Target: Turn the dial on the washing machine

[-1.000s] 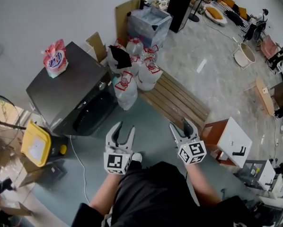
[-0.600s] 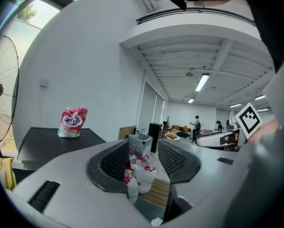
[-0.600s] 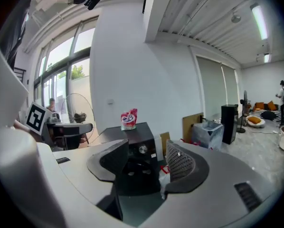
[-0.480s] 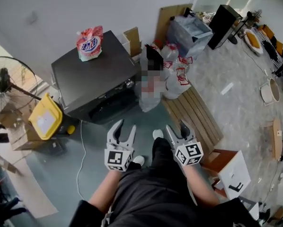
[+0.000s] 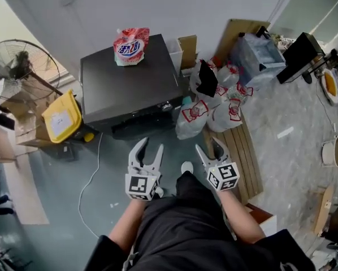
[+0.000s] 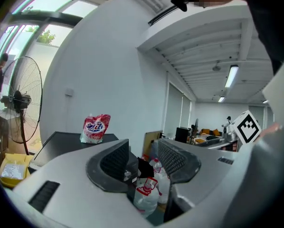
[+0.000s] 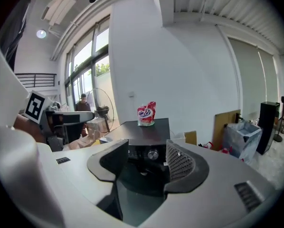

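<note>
held empty, jaws apart: right gripper point(image 5: 207, 149) and left gripper point(image 5: 150, 148), well short of the dial point(image 7: 153, 154) on the washing machine point(image 5: 129, 78) front. could miss the small knob, or clip water jugs point(image 5: 194, 117) just beside.

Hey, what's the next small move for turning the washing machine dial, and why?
Probably carry the right tongs forward toward the dial on the washing machine. They stand open and empty, well short of it, and the right gripper view frames the dial between them.
</note>
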